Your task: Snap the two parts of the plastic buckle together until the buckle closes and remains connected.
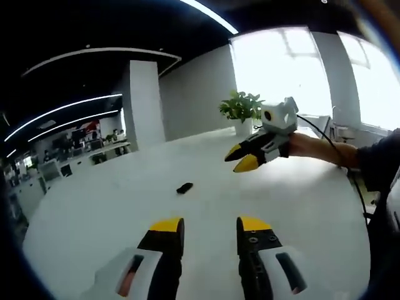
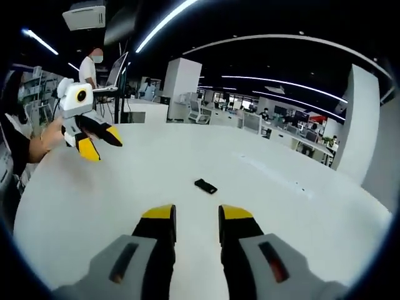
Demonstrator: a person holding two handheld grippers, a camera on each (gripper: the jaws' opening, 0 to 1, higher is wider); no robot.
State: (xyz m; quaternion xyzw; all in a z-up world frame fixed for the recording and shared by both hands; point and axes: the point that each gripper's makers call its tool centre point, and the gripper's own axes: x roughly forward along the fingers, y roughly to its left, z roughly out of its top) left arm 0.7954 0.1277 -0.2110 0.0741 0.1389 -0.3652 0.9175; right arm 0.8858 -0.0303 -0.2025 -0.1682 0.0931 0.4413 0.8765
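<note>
Buckle point(image 1: 184, 187) lies alone on the white table point(image 1: 125, 219), a small dark piece ahead of both sets of tongs and touching neither. In the left gripper view it sits beyond and a little left of the left gripper point(image 1: 210, 226), whose yellow-tipped jaws stand apart with nothing between them. In the right gripper view the same dark piece point(image 2: 205, 185) lies just past the tips of the right gripper point(image 2: 195, 214), almost on the line of the gap; those jaws are also parted, more narrowly, and hold nothing. Each gripper also appears in the other's view, held up off the table by a hand and well to the side of the buckle.

Whether the dark piece is one half, or both halves lying together, is too small to tell. That is the first hazard: closing on it blind could pinch the two parts crooked, or grab only one and leave the mate unfound. It is low and flat on a smooth top, so a jaw coming in shallow may well push it sliding away rather than lift it. With both tongs aiming at one small thing, the tips could collide. A hard knock might also send it toward the table edge and out of the workspace.

No brand, label or readable writing shows on the buckle, the tongs or the table.
</note>
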